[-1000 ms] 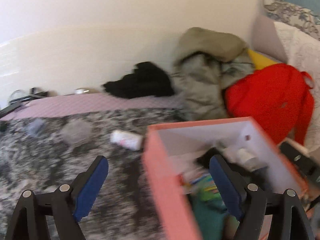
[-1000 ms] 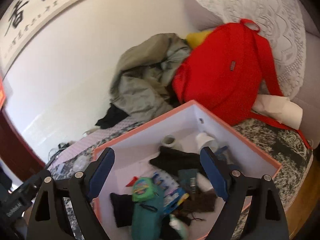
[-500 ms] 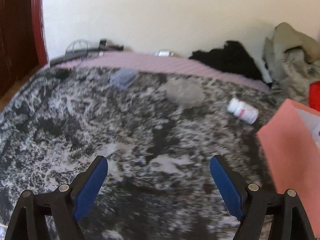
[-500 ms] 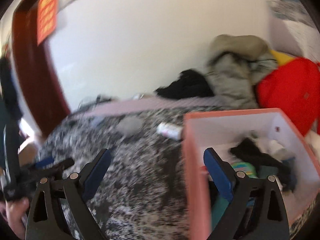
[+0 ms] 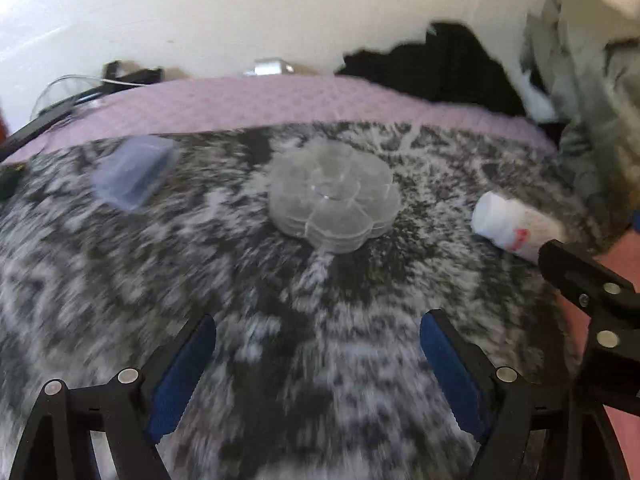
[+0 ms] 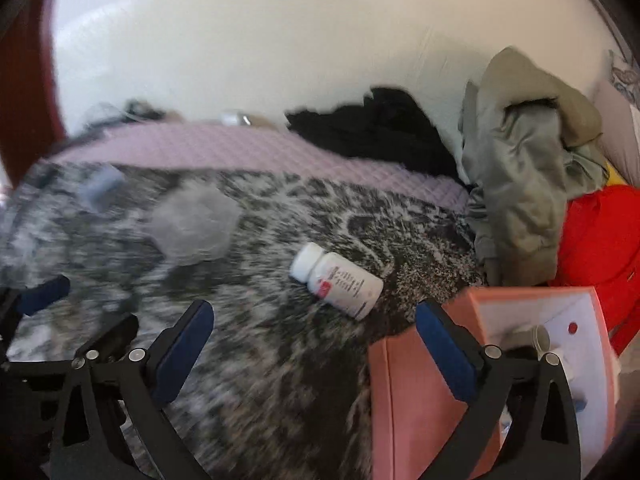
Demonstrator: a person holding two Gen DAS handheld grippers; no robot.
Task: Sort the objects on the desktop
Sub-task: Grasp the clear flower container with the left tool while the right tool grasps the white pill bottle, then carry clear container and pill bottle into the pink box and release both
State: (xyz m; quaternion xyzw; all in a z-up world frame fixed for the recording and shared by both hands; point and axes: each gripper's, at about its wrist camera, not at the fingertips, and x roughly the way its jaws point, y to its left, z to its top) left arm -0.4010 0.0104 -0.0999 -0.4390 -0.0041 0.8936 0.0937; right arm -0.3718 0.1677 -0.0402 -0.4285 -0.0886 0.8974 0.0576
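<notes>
A clear flower-shaped plastic case (image 5: pixel 334 196) lies on the black-and-white fuzzy blanket, straight ahead of my open, empty left gripper (image 5: pixel 318 344). A small bluish clear box (image 5: pixel 132 172) lies to its left. A white pill bottle (image 5: pixel 516 230) with a red label lies on its side to the right. In the right wrist view the bottle (image 6: pixel 336 280) lies just ahead of my open, empty right gripper (image 6: pixel 314 332). The flower case (image 6: pixel 194 224) and blue box (image 6: pixel 100 186) show blurred at left. The pink box (image 6: pixel 412 400) with sorted items sits at lower right.
A lilac quilted cover (image 6: pixel 224 148) runs along the back edge by the white wall. Black clothing (image 6: pixel 376 128), a grey-green jacket (image 6: pixel 520 160) and a red backpack (image 6: pixel 600 248) pile at the right. Cables and dark items (image 5: pixel 72 92) lie at back left.
Both grippers have swung left, away from the pink box, toward the loose items on the blanket. The left one has closed in on the flower case; the right one faces the bottle.
</notes>
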